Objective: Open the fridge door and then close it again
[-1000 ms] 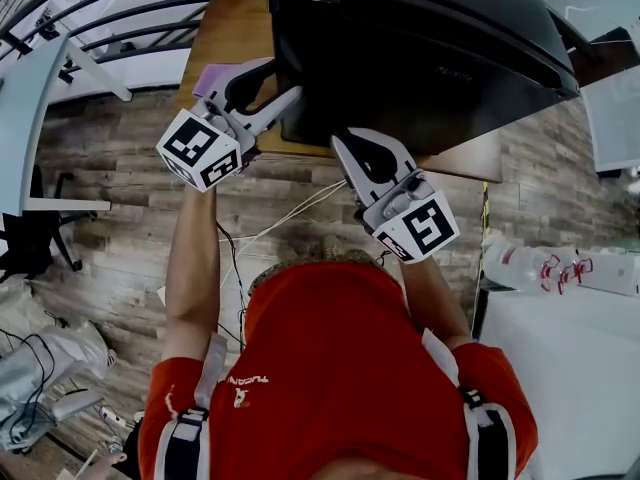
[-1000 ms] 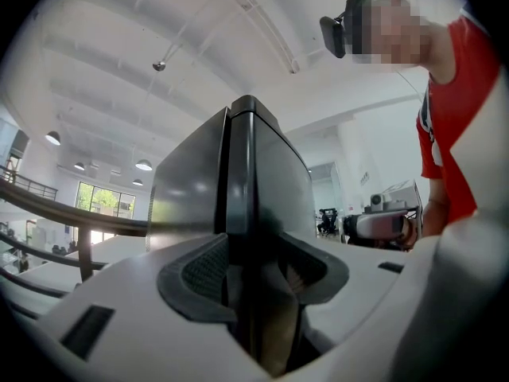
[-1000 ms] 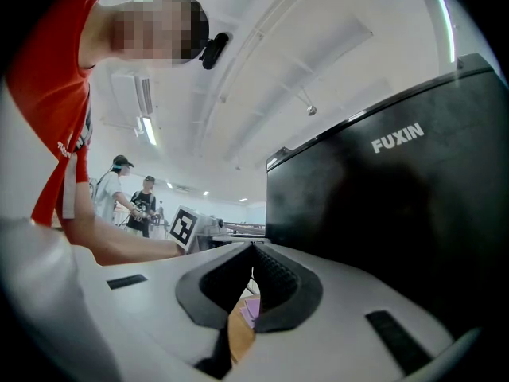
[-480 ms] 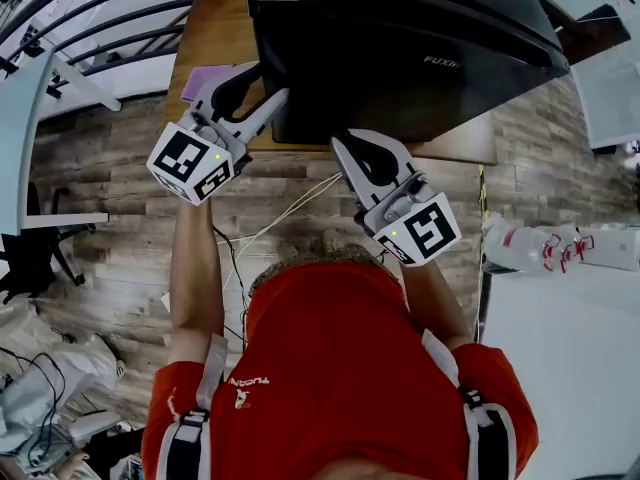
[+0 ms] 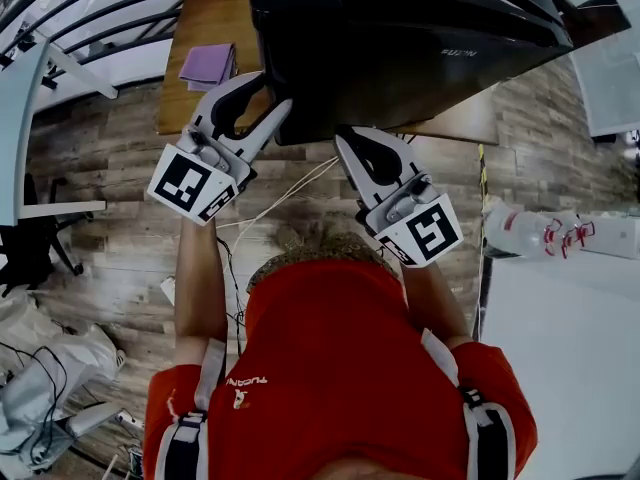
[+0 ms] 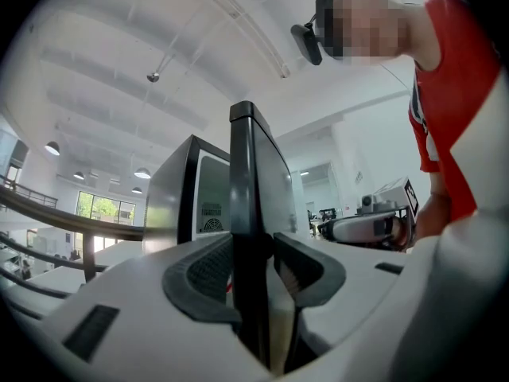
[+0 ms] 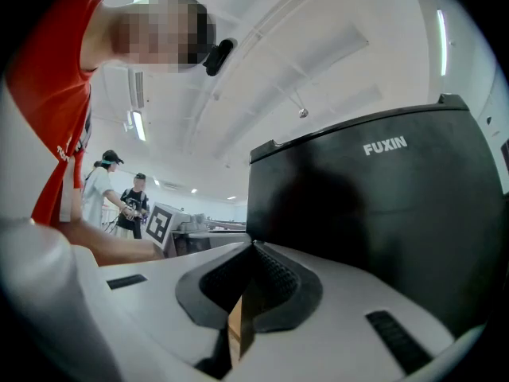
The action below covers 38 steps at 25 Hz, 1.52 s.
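Purple cloth (image 5: 207,65) is now showing in full on the wooden table (image 5: 200,13), since the left gripper (image 5: 270,93) is sliding back off it toward the person. Its jaws are closing on the free edge of the fridge door (image 5: 400,58), with the ribbed pads (image 6: 208,269) sitting against both faces (door is standing ajar, with the fridge body (image 6: 171,205) showing behind it on that table). Right gripper (image 5: 345,136) is hovering low at the door's black front, fingers pressed together and gripping nothing; contact with the door isn't showing clearly.
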Available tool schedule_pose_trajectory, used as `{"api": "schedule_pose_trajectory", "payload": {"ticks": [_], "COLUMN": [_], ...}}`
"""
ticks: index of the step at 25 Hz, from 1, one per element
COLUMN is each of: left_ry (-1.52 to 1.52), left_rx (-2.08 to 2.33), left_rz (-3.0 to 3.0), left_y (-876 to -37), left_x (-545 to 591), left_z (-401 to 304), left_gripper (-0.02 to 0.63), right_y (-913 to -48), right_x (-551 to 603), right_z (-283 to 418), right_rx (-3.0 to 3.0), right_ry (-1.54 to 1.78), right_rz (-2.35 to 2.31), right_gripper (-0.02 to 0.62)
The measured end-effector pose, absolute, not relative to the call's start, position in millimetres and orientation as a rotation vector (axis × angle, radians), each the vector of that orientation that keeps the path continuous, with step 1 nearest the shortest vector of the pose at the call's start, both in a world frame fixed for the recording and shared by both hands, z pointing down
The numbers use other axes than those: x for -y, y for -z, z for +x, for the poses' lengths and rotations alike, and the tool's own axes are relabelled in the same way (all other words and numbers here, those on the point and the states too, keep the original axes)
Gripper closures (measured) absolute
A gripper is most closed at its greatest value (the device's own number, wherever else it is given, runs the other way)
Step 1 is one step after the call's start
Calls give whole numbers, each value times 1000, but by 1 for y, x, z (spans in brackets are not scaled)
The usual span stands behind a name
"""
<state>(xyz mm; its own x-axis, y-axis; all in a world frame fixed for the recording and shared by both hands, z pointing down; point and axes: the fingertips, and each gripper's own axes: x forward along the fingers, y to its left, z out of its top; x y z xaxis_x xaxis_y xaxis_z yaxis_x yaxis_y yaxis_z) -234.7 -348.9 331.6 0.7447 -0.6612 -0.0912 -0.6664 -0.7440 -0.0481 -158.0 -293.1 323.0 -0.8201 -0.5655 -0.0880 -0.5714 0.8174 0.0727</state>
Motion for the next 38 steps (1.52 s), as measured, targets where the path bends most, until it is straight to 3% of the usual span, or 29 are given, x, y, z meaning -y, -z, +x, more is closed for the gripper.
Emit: {"api": "schedule_pose_trajectory", "payload": {"ticks": [23, 38], "left_ry": [-118, -55], "left_rx": [-1348, -1259], "left_rz": [-2731, -2793], "left_y": [-332, -333], "left_x": [197, 108], "left_z": [-156, -51], "left_gripper": [469, 486], "right_y": [-330, -353], "right_x": [141, 64], "right_z": [-58, 25], "right_rx": [-2947, -2895], "right_ry": [-130, -5], "right_rz": [-844, -1024], "right_gripper": [569, 566]}}
